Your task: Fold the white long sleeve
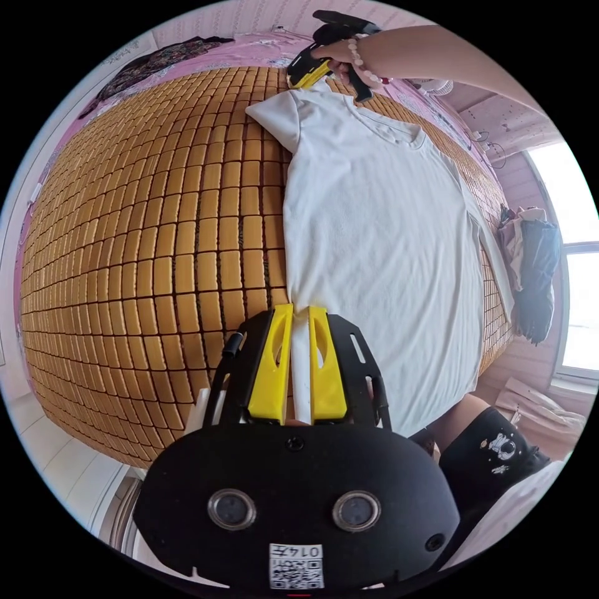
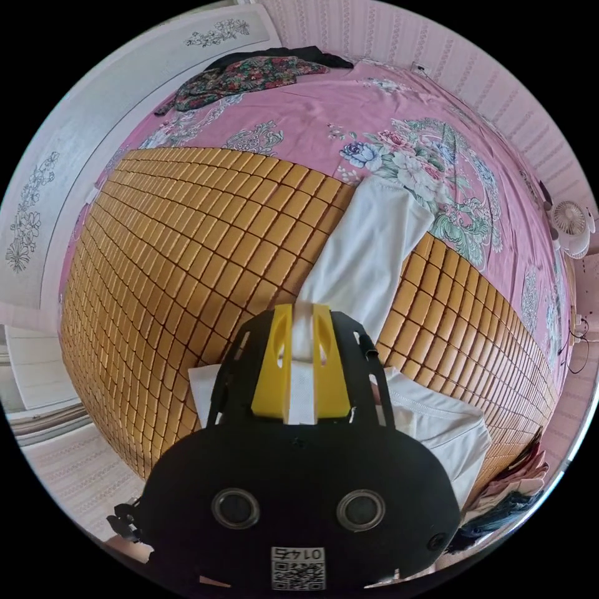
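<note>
Lying flat on a bamboo mat (image 1: 156,249), the white shirt (image 1: 380,249) spreads from the center toward 3 o'clock in the left gripper view, one sleeve folded across at 11 o'clock. Dark floral clothes (image 1: 150,68) sit on a pink sheet (image 1: 249,50) at 10 o'clock, a clothes pile (image 1: 530,262) at 3 o'clock. The left gripper (image 1: 299,368) at 6 o'clock has its jaws closed narrow on the shirt's hem. At 12 o'clock a hand (image 1: 340,53) holds the right gripper (image 1: 310,67) at the shirt's shoulder. In the right gripper view, mat, sheet and a fan (image 2: 571,221) at 3 o'clock surround the sleeve (image 2: 368,249); the right gripper pinches white fabric between narrow jaws.
</note>
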{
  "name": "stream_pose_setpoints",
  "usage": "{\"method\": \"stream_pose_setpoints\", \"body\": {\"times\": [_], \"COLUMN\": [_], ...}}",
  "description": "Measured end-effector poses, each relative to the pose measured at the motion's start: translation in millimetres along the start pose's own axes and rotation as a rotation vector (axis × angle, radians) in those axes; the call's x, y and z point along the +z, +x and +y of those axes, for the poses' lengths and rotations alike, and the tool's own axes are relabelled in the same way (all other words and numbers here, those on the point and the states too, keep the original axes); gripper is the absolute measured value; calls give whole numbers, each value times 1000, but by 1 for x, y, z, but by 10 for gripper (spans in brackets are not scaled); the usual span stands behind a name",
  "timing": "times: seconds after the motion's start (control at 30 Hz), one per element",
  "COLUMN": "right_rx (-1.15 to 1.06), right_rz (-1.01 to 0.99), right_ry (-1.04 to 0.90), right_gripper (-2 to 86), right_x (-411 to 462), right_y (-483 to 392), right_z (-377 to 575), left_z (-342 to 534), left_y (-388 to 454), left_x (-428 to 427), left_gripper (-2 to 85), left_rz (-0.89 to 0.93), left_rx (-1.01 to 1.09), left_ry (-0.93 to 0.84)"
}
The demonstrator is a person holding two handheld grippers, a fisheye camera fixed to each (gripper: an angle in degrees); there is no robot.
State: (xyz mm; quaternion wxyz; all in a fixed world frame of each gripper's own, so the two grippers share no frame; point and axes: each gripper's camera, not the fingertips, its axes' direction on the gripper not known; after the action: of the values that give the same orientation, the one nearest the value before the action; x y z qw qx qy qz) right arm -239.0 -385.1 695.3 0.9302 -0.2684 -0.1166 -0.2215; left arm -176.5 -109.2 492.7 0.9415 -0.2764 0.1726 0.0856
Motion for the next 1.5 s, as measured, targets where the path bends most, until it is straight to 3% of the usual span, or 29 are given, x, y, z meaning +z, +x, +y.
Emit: {"method": "stream_pose_setpoints", "body": {"times": [0.17,0.33,0.43,0.53,0.73,0.83,1.13,1.3,1.5], "right_rx": [-226,-822,-1075,-1198,-1166,-1086,-798,-776,-736], "right_rz": [-102,-516,-782,-853,-449,-356,-187,-138,-137], "right_ry": [21,71,65,97,-21,-29,-64,-40,-19], "right_gripper": [12,9,11,21,81,87,85,85,86], "right_x": [-7,-54,-90,-114,-76,-55,-13,-12,-13], "right_y": [-33,-112,-149,-181,-217,-208,-195,-213,-236], "right_z": [-27,-29,-24,-14,4,16,42,51,51], "left_z": [9,17,23,30,48,59,91,130,195], "left_y": [-20,-30,-37,-46,-64,-73,-94,-103,-156], "left_x": [-6,-11,-14,-18,-26,-31,-46,-73,-117], "left_gripper": [47,47,47,47,43,43,46,47,48], "left_rz": [21,-2,-5,-1,7,3,10,21,8], "left_rx": [-17,-11,-13,-12,-16,-18,-27,-19,-155], "left_ry": [4,2,7,12,17,16,23,74,158]}}
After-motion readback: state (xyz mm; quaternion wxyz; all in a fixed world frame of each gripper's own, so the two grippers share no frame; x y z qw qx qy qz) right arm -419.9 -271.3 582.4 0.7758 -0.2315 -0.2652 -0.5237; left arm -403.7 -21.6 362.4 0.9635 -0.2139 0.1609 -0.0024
